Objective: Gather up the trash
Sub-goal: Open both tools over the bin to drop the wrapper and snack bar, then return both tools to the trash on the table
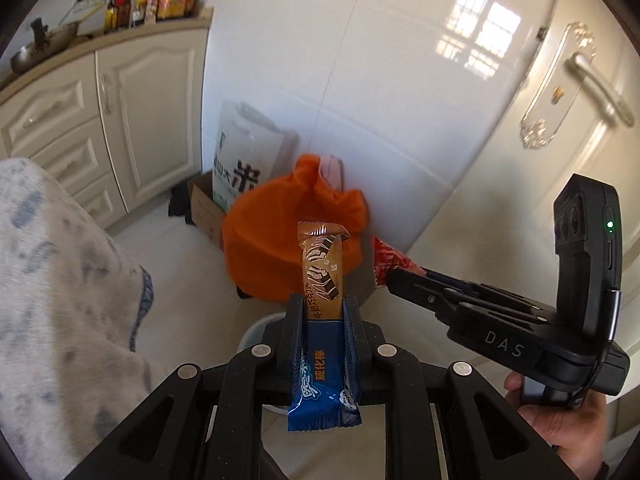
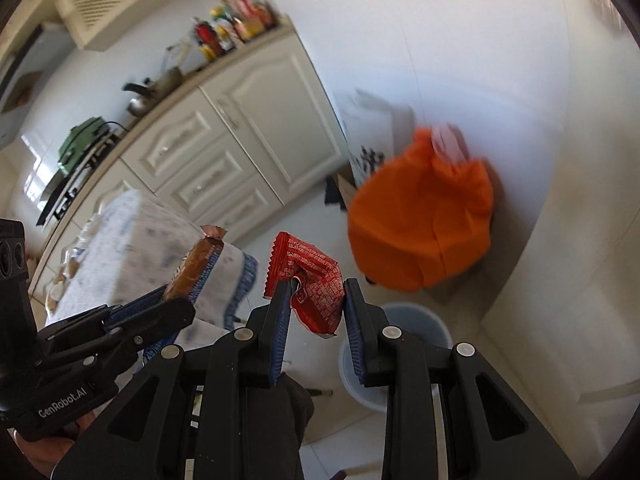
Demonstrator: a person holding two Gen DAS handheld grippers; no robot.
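My left gripper (image 1: 322, 306) is shut on a long brown and blue wafer bar wrapper (image 1: 322, 276), which sticks out forward past its fingertips. The same wrapper (image 2: 196, 260) shows at the left of the right wrist view. My right gripper (image 2: 314, 292) is shut on a crumpled red wrapper (image 2: 314, 280); its red tip (image 1: 386, 258) also peeks out from that gripper (image 1: 390, 280) in the left wrist view. Both grippers hang above the floor, close together. Below them stands a pale grey bin (image 2: 416, 320), partly hidden behind the fingers. Only its rim (image 1: 260, 326) shows in the left view.
A bulging orange bag (image 1: 280, 224) sits on the floor against the white tiled wall, with a white rice sack (image 1: 244, 156) and a cardboard box (image 1: 206, 210) beside it. Cream cabinets (image 1: 132, 120) run along the left. A cloth-covered table edge (image 1: 64, 272) is at near left, a door (image 1: 576, 92) at right.
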